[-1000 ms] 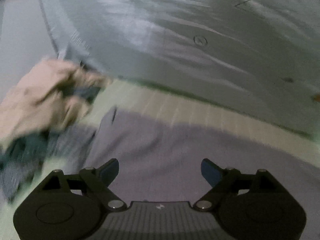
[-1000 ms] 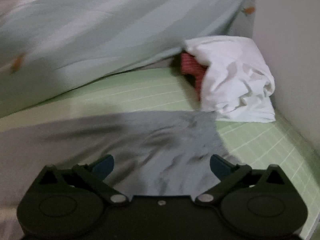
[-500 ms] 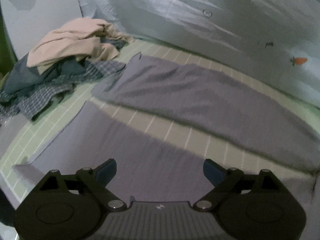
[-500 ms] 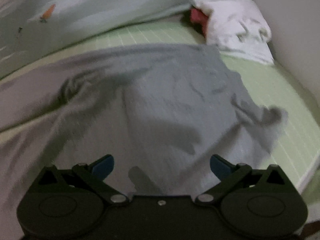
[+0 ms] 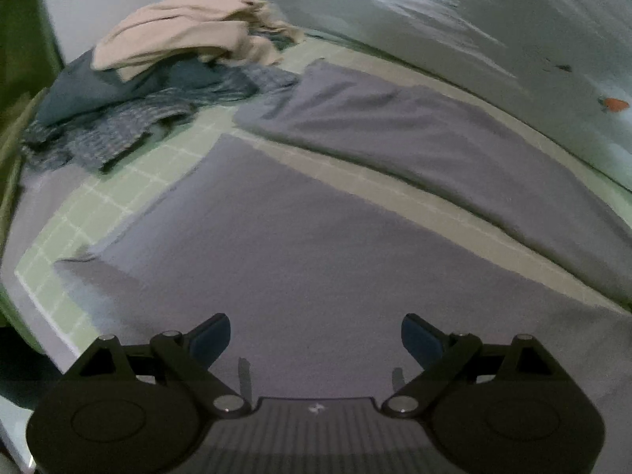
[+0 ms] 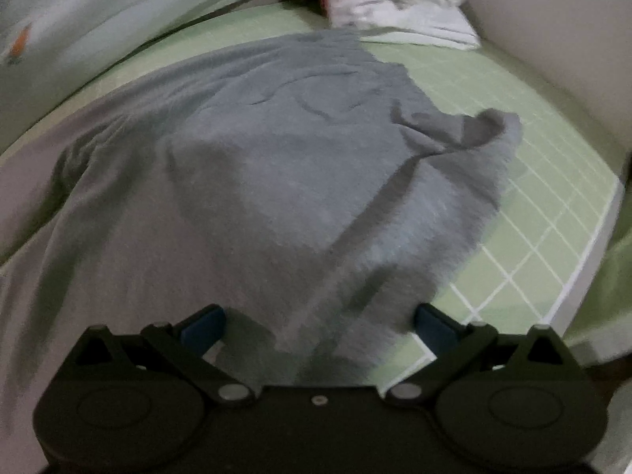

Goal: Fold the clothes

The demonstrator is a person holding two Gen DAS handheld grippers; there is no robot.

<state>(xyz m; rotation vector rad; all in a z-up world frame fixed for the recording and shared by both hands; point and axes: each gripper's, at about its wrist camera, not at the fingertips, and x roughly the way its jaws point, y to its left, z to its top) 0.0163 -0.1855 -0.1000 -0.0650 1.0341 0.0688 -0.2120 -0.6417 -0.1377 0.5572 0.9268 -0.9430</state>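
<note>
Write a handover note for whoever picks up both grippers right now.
Left gripper: open, empty, over the near leg of the grey trousers.
Right gripper: open, empty, at the trousers' crumpled waist end.
The trousers lie spread on the green checked sheet, legs apart, with no fold made.
A pile of unfolded clothes sits at the far left; a white bundle sits at the far right by the wall.
Left to do: smooth the waist, fold the trousers, then work through the pile.
</note>
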